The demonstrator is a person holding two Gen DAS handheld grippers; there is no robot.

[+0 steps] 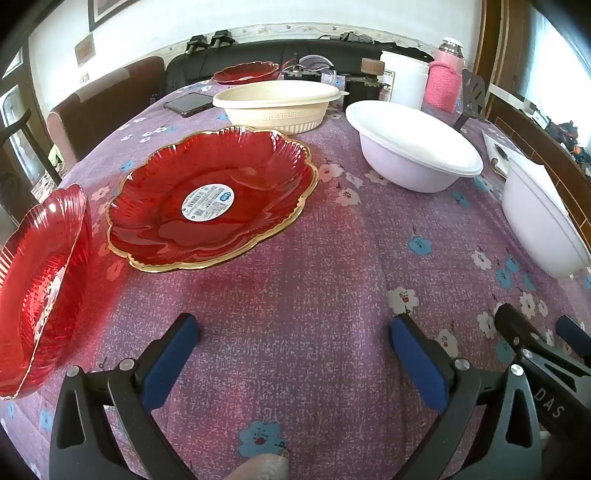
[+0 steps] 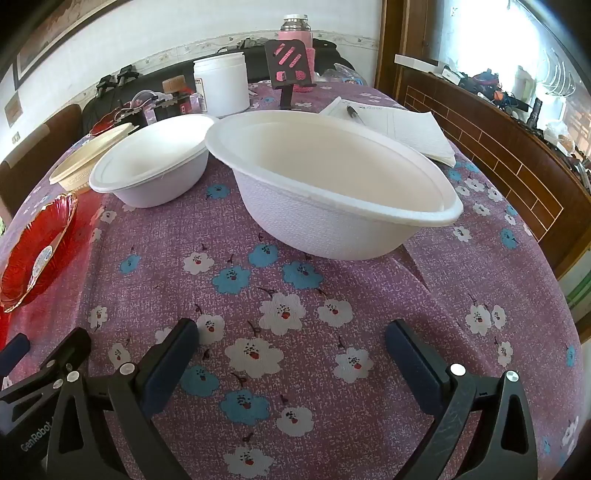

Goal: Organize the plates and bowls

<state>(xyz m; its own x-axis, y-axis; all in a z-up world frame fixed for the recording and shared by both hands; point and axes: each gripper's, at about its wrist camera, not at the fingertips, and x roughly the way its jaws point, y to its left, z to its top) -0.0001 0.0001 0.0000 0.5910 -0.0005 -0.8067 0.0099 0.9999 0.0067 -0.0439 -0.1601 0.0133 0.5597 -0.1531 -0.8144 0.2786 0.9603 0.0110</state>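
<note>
A red glass plate with a gold rim (image 1: 210, 199) lies ahead of my open, empty left gripper (image 1: 291, 332). A second red plate (image 1: 40, 288) sits at the left edge and a third (image 1: 245, 72) far back. A cream bowl (image 1: 277, 105) and a white bowl (image 1: 410, 147) stand behind. In the right wrist view a large white bowl (image 2: 332, 192) stands just ahead of my open, empty right gripper (image 2: 291, 336), with the other white bowl (image 2: 155, 166), the cream bowl (image 2: 88, 162) and a red plate (image 2: 37, 251) to its left.
The table wears a purple flowered cloth (image 1: 314, 277). At the back stand a white jar (image 2: 221, 86), a pink-sleeved flask (image 2: 295, 33), a phone stand (image 2: 290, 70), a phone (image 1: 188, 103) and papers with a pen (image 2: 399, 125). A wooden cabinet (image 2: 498, 147) runs along the right.
</note>
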